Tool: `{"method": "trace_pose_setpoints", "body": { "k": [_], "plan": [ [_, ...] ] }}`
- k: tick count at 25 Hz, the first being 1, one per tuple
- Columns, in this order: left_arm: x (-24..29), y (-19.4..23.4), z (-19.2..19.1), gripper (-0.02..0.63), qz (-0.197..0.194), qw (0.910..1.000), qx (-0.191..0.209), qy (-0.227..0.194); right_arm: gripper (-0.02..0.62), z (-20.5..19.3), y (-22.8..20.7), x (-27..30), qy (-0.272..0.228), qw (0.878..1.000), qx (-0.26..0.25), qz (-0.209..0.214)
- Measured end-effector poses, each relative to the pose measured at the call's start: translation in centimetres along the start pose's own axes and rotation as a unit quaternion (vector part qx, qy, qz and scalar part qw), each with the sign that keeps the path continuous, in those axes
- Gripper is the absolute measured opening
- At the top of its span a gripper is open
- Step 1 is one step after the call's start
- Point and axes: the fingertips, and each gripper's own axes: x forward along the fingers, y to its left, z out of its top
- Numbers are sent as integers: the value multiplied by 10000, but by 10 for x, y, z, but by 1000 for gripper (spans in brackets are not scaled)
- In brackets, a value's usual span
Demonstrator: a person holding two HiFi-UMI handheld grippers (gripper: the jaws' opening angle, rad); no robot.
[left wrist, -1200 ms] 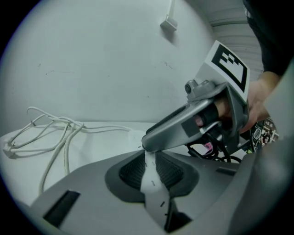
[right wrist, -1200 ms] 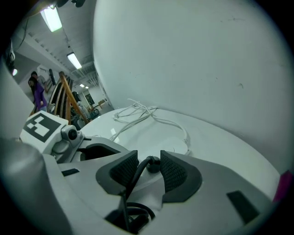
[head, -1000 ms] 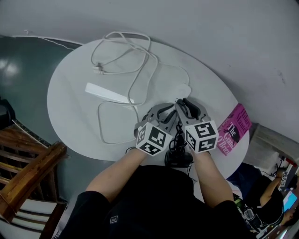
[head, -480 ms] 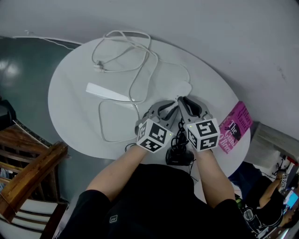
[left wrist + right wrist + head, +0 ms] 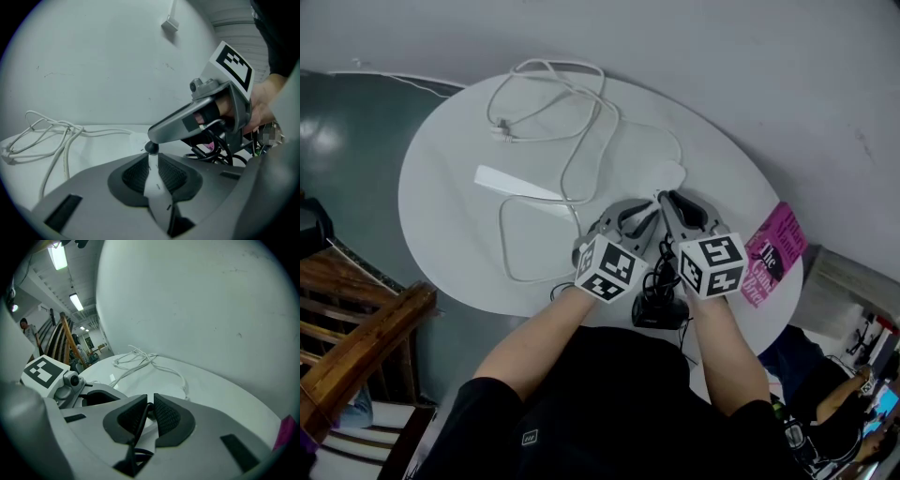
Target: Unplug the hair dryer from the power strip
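**Both grippers at the plug, near edge of the round table**

The left gripper (image 5: 151, 161) has its jaws narrowed on a thin white piece, apparently the power strip (image 5: 155, 192), gripped between the ribbed pads. The black plug (image 5: 151, 147) sits at the far end of that piece. The right gripper (image 5: 150, 406) is closing its jaws on the plug, and the black cord (image 5: 139, 423) runs back between its pads. The two grippers meet tip to tip. The hair dryer (image 5: 661, 311) lies between the person's wrists at the edge of the table (image 5: 450, 206). Loose white cables (image 5: 572, 122) lie farther back. A pink book (image 5: 769, 261) lies to the right.
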Motion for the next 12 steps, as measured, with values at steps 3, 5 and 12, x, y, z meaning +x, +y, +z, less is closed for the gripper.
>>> {"method": "trace_pose_setpoints", "body": {
  "k": [3,5,12],
  "plan": [
    [2,0,1,69,44,10000,-6,-6,61,3,-3,2,-45,9999,107,-7],
    [4,1,2,69,54,10000,-60,-22,61,5,-5,3,-74,9999,136,-5],
    [6,0,2,55,128,9999,103,30,60,5,-8,-4,-146,9995,269,79]
  ]
}}
